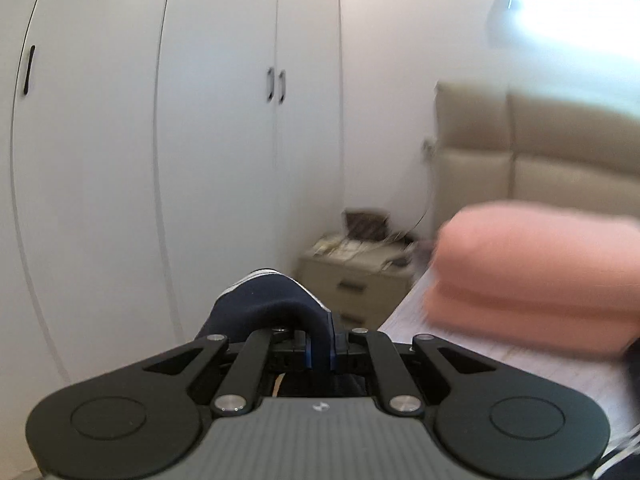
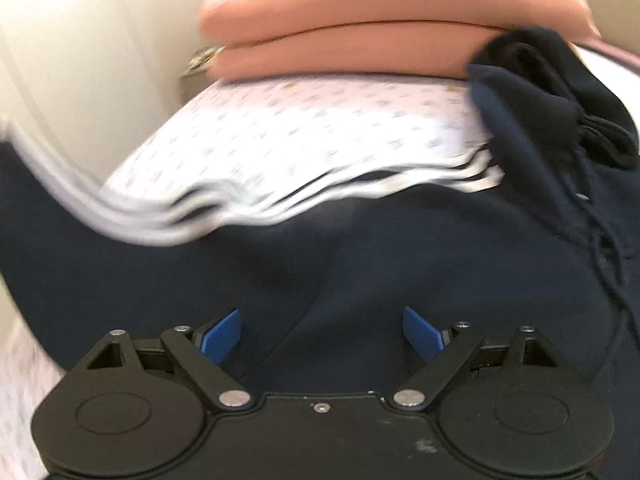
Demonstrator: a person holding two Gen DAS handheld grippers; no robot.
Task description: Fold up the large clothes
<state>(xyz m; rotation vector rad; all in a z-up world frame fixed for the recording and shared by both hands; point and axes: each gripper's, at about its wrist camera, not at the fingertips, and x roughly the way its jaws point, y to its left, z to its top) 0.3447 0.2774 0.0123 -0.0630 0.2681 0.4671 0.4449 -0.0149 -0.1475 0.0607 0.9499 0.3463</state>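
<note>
A navy hooded garment with white stripes point(image 2: 360, 248) lies spread over the patterned bed sheet point(image 2: 304, 128). My left gripper point(image 1: 320, 354) is shut on a fold of that navy cloth point(image 1: 260, 304), which bulges up over its blue pads, lifted off the bed. In the right wrist view my right gripper point(image 2: 320, 336) hovers open just above the garment's dark body, blue pads point(image 2: 222, 338) wide apart with nothing between them. The hood and drawstrings point(image 2: 560, 120) lie at the right.
Two stacked pink pillows point(image 2: 380, 28) lie at the head of the bed against a beige padded headboard point(image 1: 540, 148). White wardrobe doors point(image 1: 200, 140) fill the left. A cluttered bedside cabinet point(image 1: 360, 276) stands in the corner.
</note>
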